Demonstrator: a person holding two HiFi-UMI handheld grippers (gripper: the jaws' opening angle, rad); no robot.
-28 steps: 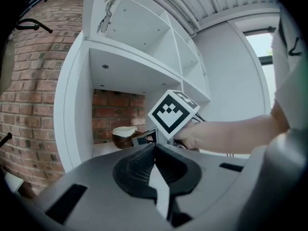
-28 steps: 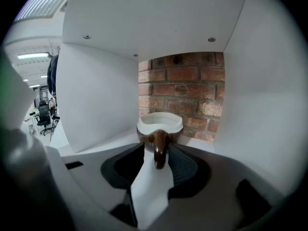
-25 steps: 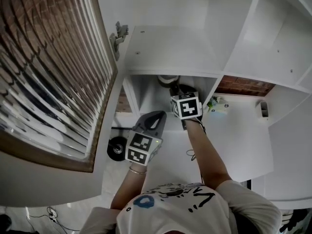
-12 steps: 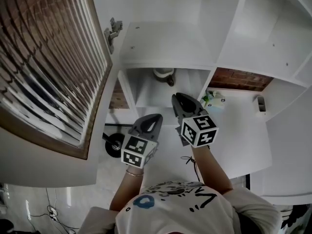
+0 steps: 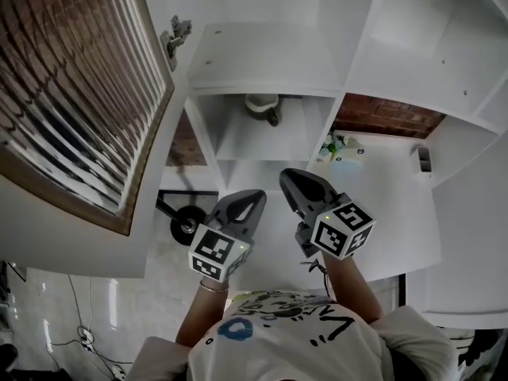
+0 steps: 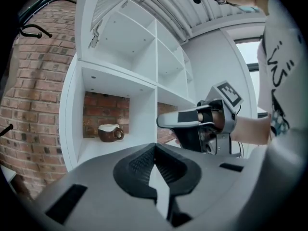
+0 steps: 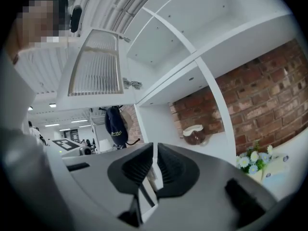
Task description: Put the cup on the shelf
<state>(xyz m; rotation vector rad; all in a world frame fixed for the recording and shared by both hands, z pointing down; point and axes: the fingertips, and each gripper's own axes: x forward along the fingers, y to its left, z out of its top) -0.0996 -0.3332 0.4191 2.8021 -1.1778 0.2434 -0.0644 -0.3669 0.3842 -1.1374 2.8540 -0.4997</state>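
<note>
The brown cup (image 5: 262, 105) with a white rim stands upright in a white shelf compartment (image 5: 238, 145), its handle toward the compartment's middle. It also shows in the left gripper view as the cup (image 6: 109, 133) and in the right gripper view as the cup (image 7: 195, 134), in front of a brick wall. My right gripper (image 5: 287, 175) hangs well back from the shelf, its jaws closing to a thin slit with nothing between them (image 7: 155, 147). Beside it my left gripper (image 5: 255, 195) is shut and empty (image 6: 154, 147). The right gripper (image 6: 161, 121) shows side-on in the left gripper view.
A louvred cabinet door (image 5: 71, 94) stands swung out at the left. A small pot of flowers (image 5: 333, 145) and a white box sit on the counter (image 5: 381, 213) right of the cup's compartment. A black wheeled thing (image 5: 186, 227) stands on the floor at lower left.
The right gripper has drawn back out of the compartment, leaving the cup standing there, and its jaws have narrowed. The left gripper has also drifted back toward the person.
</note>
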